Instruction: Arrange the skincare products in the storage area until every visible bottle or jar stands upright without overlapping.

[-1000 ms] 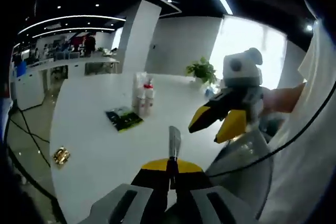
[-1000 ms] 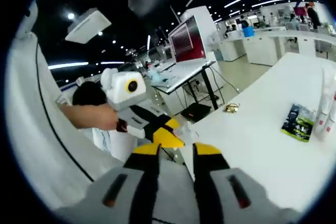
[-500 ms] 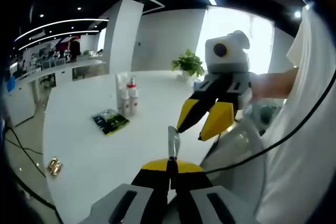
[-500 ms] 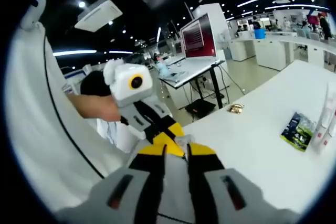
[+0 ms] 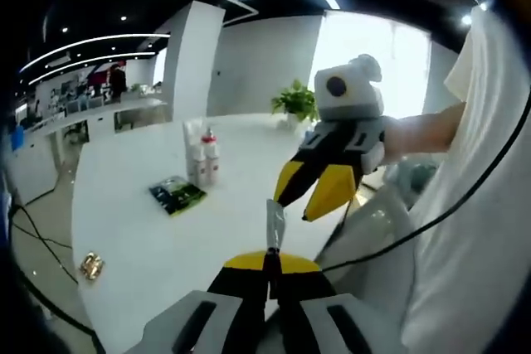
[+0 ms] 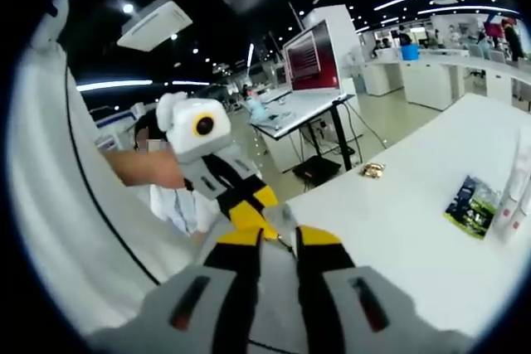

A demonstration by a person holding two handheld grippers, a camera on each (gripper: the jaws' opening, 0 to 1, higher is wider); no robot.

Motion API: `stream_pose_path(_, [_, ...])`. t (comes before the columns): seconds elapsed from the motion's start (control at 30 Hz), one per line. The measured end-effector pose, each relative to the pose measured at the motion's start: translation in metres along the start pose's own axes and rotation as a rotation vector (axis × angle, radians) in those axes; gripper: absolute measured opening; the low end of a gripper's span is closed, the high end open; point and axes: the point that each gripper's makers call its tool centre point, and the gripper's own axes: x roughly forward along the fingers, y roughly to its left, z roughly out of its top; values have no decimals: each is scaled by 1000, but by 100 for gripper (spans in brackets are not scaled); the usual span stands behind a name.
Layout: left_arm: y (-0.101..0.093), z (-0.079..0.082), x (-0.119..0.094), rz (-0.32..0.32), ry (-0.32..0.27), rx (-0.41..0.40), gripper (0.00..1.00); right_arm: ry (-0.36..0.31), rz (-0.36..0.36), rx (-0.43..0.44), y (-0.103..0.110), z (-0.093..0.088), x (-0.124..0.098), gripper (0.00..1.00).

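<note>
Both grippers are up off the white table (image 5: 166, 230), near the person's body, nothing carried. Left gripper (image 5: 267, 256): jaws together; there's a thin grey sliver at the tips, can't tell what it is. Right gripper (image 6: 279, 236): jaws a little apart, nothing between them. In the left gripper view the right gripper sits in mid-air just ahead, jaws parted. Further out on the table: a flat green-and-black packet (image 5: 177, 193), then a tight cluster of white skincare bottles (image 5: 202, 155) standing upright, one with a red cap; same group at the edge of the right gripper view (image 6: 514, 192). Small gold item (image 6: 370, 171) near the table edge. Looks like the approach stage, no contact yet. Next move: carry both grippers out to the cluster and open the left jaws before any grab.
</note>
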Motion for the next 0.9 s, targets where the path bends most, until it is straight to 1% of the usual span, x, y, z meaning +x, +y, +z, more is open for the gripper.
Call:
stream_pose_path(0.07, [-3,1,0,-16,-1,9,3,9,22,5,6,-2,3,17])
stream_pose_path(0.13, [-6,1,0,-32,12,30,3,12,26,6,7,-3,4,17])
stream_pose_path(0.2, [-7,0,0,-42,18,32,3,10,27,8,7,-4,4,16])
stream_pose_path(0.23, [-10,-2,1,-58,28,39,3,10,36,30,9,-4,4,16])
stream_pose_path(0.27, [-10,-3,1,-59,37,43,3,10,40,39,10,-4,4,16])
stream_pose_path(0.33, [-15,-6,2,-92,69,62,3,16,55,23,12,-6,4,16])
stream_pose_path(0.37, [-14,-7,3,-91,80,77,2,31,60,19,13,-9,5,16])
stream_pose_path(0.43, [-16,-9,4,-119,105,93,2,45,64,13,13,-11,5,16])
stream_pose_path(0.53, [-17,-11,5,-130,135,108,2,55,64,25,11,-13,7,16])
stream_pose_path(0.6, [-16,-14,5,-130,163,127,2,70,79,42,13,-16,9,15])
stream_pose_path(0.63, [-17,-15,5,-133,173,134,2,75,81,41,13,-17,9,13])
stream_pose_path(0.7, [-18,-16,5,-139,175,142,2,87,87,39,14,-20,9,4])
stream_pose_path(0.73, [-22,-18,6,-153,179,139,2,94,99,57,14,-22,8,4])
stream_pose_path(0.77, [-22,-18,7,-151,179,142,2,106,113,104,17,-24,7,4])
stream_pose_path(0.8, [-25,-19,8,-153,183,140,2,104,110,88,14,-25,6,3])
stream_pose_path(0.9, [-25,-19,9,-144,182,134,3,96,115,82,14,-26,5,2])
